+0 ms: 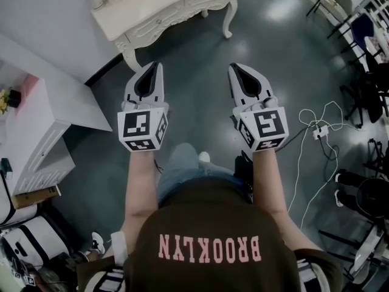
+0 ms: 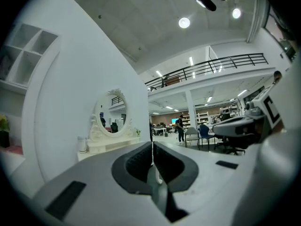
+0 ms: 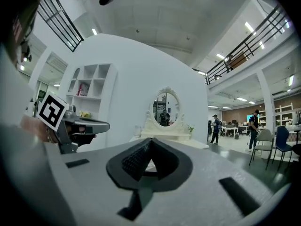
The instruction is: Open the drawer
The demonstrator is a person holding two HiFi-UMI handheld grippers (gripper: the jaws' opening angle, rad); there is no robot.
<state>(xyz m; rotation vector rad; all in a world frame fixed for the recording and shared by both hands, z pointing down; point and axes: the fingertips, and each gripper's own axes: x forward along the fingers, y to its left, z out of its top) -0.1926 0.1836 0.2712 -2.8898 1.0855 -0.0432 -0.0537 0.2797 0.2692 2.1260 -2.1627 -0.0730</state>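
A white dressing table [image 1: 159, 12] with drawers in its curved front stands against the wall at the top of the head view, a stretch of floor beyond both grippers. Its oval mirror [image 2: 111, 118] shows in the left gripper view, and the same mirror [image 3: 165, 109] in the right gripper view. My left gripper [image 1: 152, 66] and right gripper [image 1: 237, 68] are held level side by side, pointing toward the table. The left gripper [image 2: 152, 145] has its jaws together with nothing between them. On the right gripper [image 3: 150, 142] the tips also meet, empty.
A white shelf unit [image 1: 37, 132] stands at the left, with a white bag [image 1: 33, 236] on the floor below it. White cables and a power strip [image 1: 318, 131] lie on the dark floor at the right, near black chairs [image 1: 364, 90]. Several people stand far off in the hall.
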